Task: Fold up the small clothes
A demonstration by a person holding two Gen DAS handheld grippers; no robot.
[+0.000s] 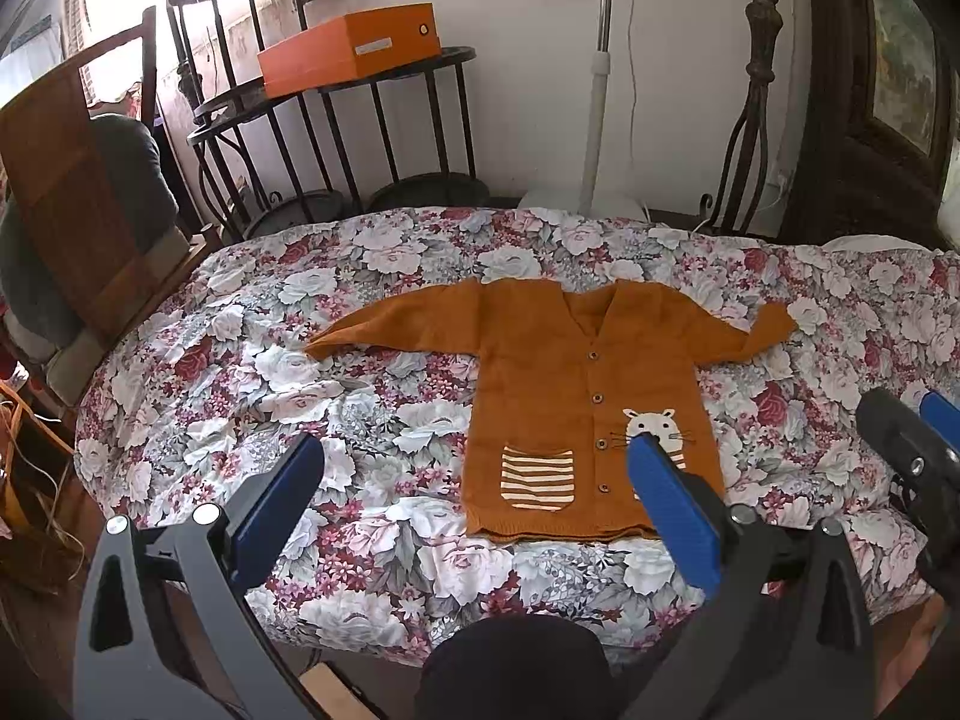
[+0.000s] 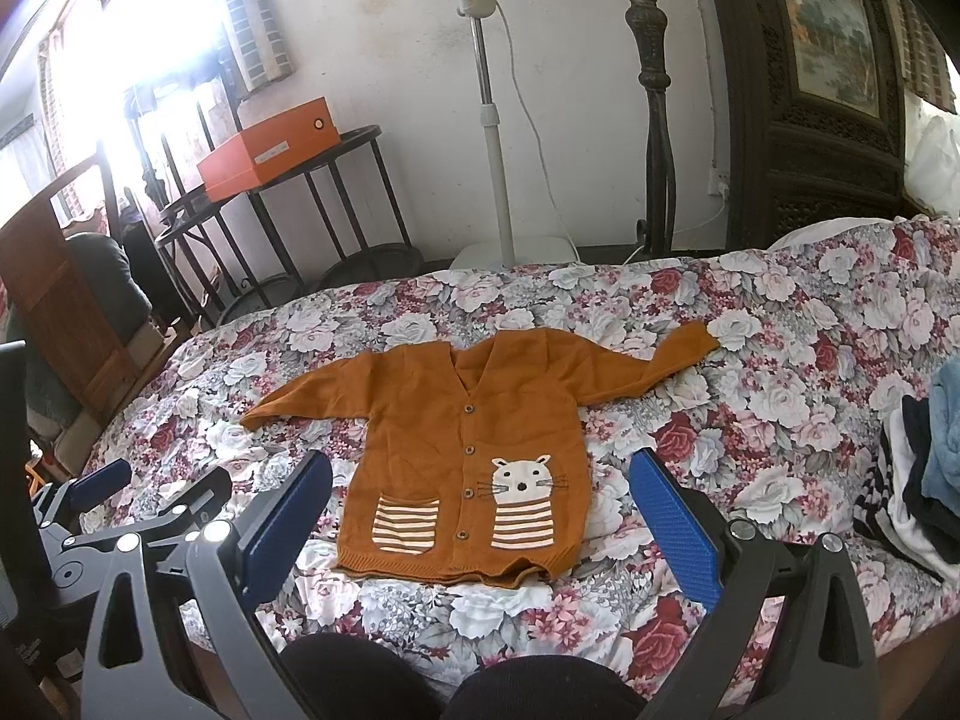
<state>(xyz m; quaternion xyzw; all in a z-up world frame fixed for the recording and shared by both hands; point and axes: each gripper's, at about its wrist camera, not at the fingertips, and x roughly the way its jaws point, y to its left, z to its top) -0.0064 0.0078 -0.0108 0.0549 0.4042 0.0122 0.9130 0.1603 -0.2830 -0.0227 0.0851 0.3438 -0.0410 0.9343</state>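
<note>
I have the cardigan (image 2: 462,474) lying flat and buttoned on the flowered bedspread (image 2: 780,360), front up, both sleeves spread out to the sides, hem toward me. My left claw (image 1: 474,483) hangs spread wide and empty above the near edge of the bed, and my right claw (image 2: 480,492) is likewise wide apart with nothing between its pads, the cardigan's lower half framed between them. I judge the first fold is a sleeve: I would bring one claw down on a cuff, pinch only the knit and not the bedspread under it, and carry it across the chest so the sleeve lies flat. The left cuff (image 1: 318,348) is twisted to a point, so I cannot tell how it lies. The pile of clothes (image 2: 918,480) at the right is cut off by the frame edge. Something dark and round at the bottom hides the near bed edge.
</note>
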